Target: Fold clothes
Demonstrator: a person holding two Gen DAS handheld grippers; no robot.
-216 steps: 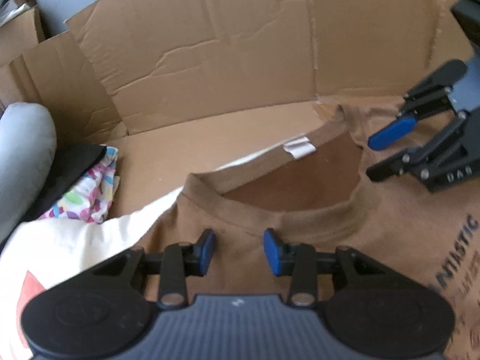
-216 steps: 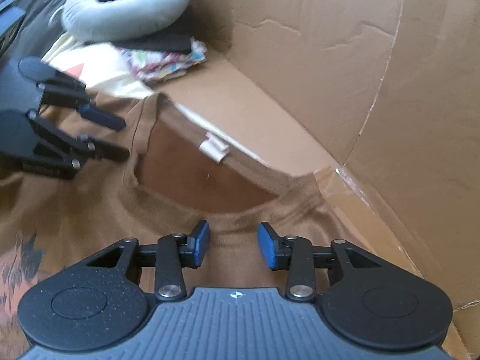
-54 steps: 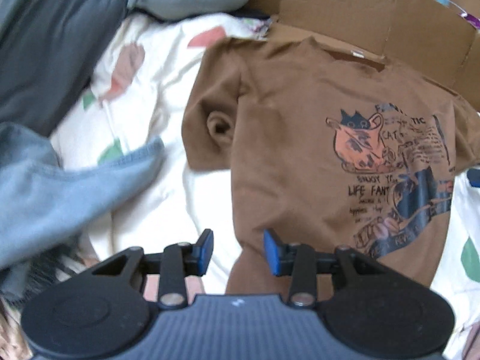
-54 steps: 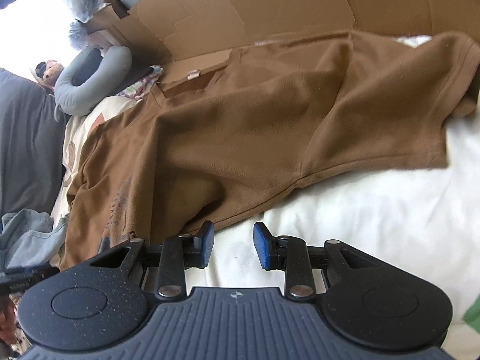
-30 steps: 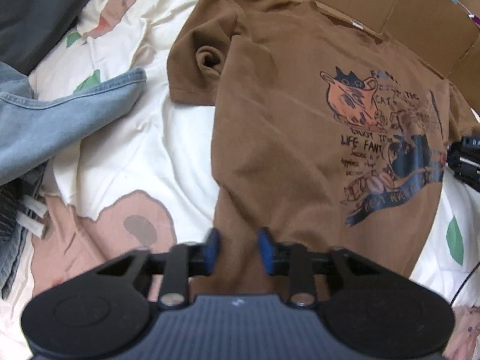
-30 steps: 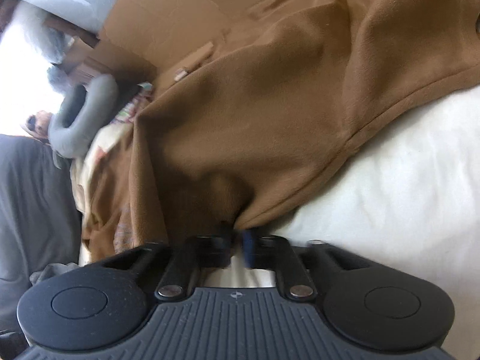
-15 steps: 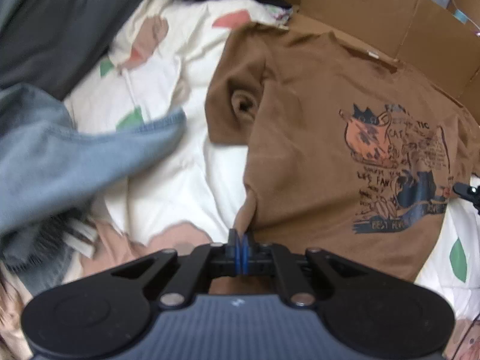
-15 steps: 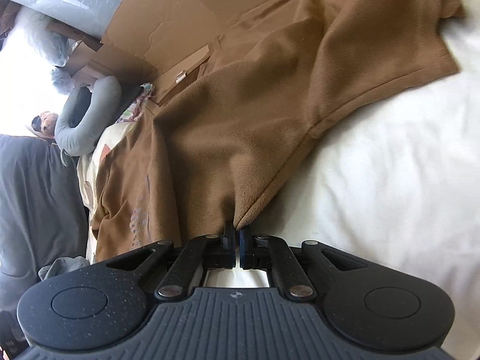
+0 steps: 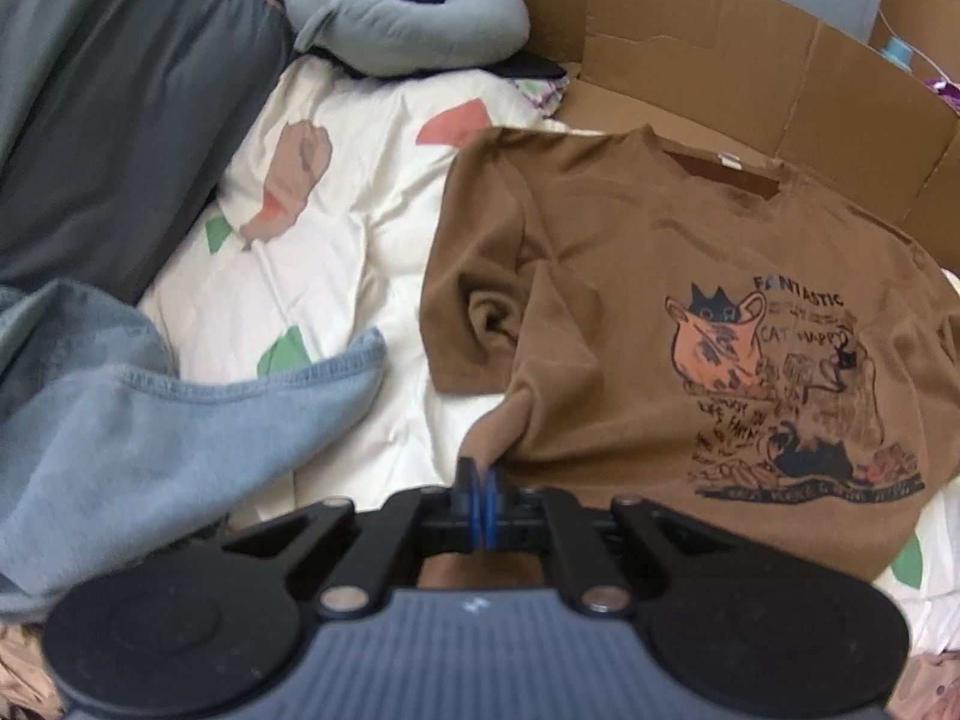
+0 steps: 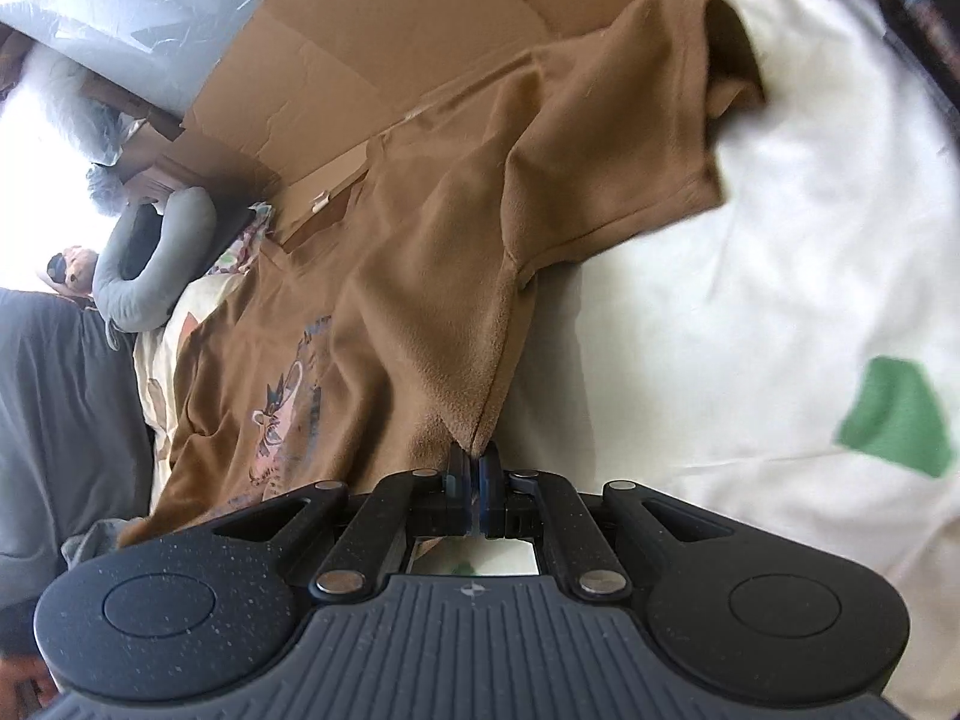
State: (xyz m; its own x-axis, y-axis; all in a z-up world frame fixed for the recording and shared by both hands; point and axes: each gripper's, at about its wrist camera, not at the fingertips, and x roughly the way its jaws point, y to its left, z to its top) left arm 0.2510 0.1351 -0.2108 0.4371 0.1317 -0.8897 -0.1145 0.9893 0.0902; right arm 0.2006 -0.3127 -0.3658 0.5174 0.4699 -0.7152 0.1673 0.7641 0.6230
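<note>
Shirt (image 9: 630, 276) lies flat, print up; my left gripper (image 9: 482, 495) and right gripper (image 10: 474, 477) each pinch its hem. Thin bites could slip, skewing any fold.

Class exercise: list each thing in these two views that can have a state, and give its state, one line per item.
Brown T-shirt: unfolded, print side up, both lower corners pinched.
Left hand-held gripper: shut on the shirt's corner.
Right hand-held gripper: shut on the shirt's other corner.
Cardboard box: opened out flat behind the shirt.
Blue denim garment: rumpled, unfolded.
Grey neck pillow: lying on the bedding.
</note>
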